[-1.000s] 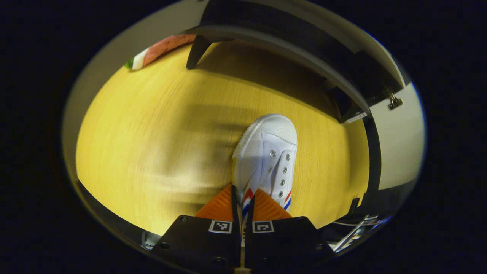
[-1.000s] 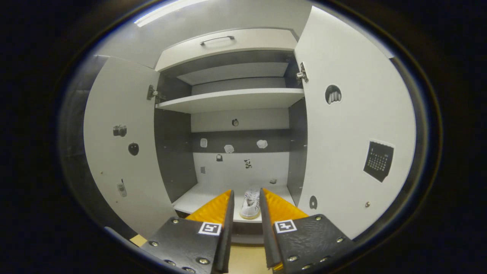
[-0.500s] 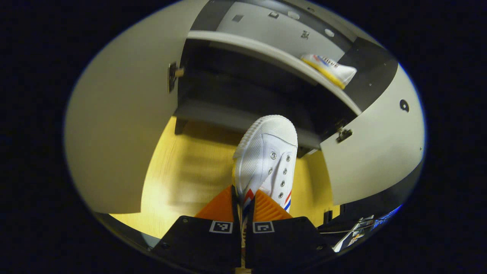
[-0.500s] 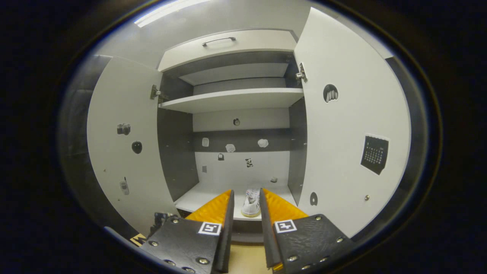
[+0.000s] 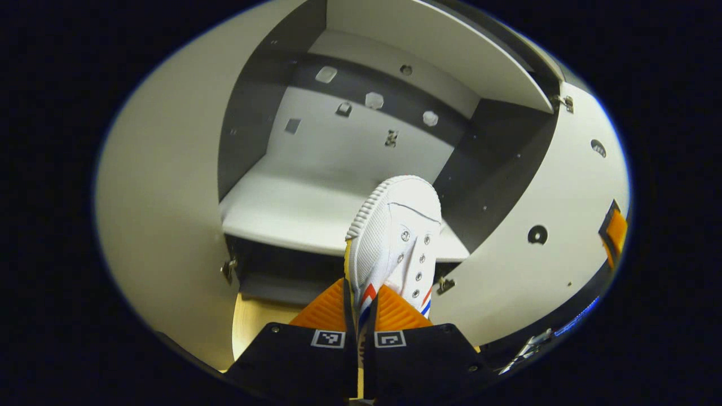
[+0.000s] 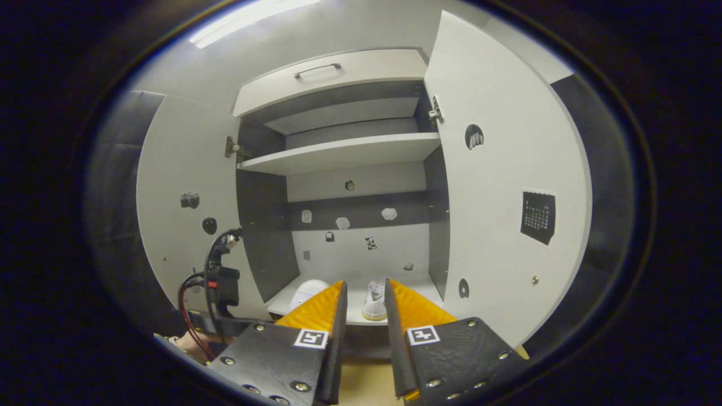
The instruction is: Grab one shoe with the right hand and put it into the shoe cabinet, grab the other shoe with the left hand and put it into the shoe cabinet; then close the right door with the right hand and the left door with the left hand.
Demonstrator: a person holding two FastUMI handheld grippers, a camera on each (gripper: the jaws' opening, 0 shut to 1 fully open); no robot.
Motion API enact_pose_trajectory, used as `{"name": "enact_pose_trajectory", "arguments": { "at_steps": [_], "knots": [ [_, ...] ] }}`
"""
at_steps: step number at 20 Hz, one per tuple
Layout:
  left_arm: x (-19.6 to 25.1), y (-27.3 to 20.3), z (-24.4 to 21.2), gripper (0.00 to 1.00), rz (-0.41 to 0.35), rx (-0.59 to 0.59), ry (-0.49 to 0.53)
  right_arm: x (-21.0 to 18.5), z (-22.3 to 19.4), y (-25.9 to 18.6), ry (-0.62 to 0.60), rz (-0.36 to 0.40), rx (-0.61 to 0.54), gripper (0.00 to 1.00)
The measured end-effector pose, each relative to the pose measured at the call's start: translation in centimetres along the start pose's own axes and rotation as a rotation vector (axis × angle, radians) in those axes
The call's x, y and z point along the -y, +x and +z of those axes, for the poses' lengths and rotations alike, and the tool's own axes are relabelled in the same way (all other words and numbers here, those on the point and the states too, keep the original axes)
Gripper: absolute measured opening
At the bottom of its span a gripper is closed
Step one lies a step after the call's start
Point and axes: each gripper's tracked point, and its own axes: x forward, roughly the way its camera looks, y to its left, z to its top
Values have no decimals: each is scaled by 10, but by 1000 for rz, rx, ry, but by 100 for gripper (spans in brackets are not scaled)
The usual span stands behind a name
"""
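Left gripper [image 5: 361,304] clamping a white shoe [image 5: 395,237], toe pointing at the open cabinet's [image 5: 293,208] bottom shelf; second shoe [image 6: 374,300] sitting on that shelf beyond the right gripper [image 6: 364,307], fingers apart, holding nothing.

White canvas shoe [image 5: 395,237], red and blue side stripes, pinched at its heel, toe toward the cabinet's [image 6: 350,152] lower shelf [image 5: 293,208]. Second shoe [image 6: 374,301] rests on that shelf, right of centre. Both doors [image 6: 186,203] [image 6: 502,186] open.
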Motion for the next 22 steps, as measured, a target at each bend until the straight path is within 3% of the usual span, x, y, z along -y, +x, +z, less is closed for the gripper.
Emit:
{"name": "enact_pose_trajectory", "arguments": {
  "at_steps": [6,11,22],
  "knots": [
    [7,53,76,5,0,96,-12,10,-10,-11,17,-32,-14,37],
    [0,94,108,5,12,102,-39,20,-19,-15,42,-70,-32,36],
    [-30,158,95,5,39,-40,-58,25,-26,-1,73,-95,-51,36]
  ]
}}
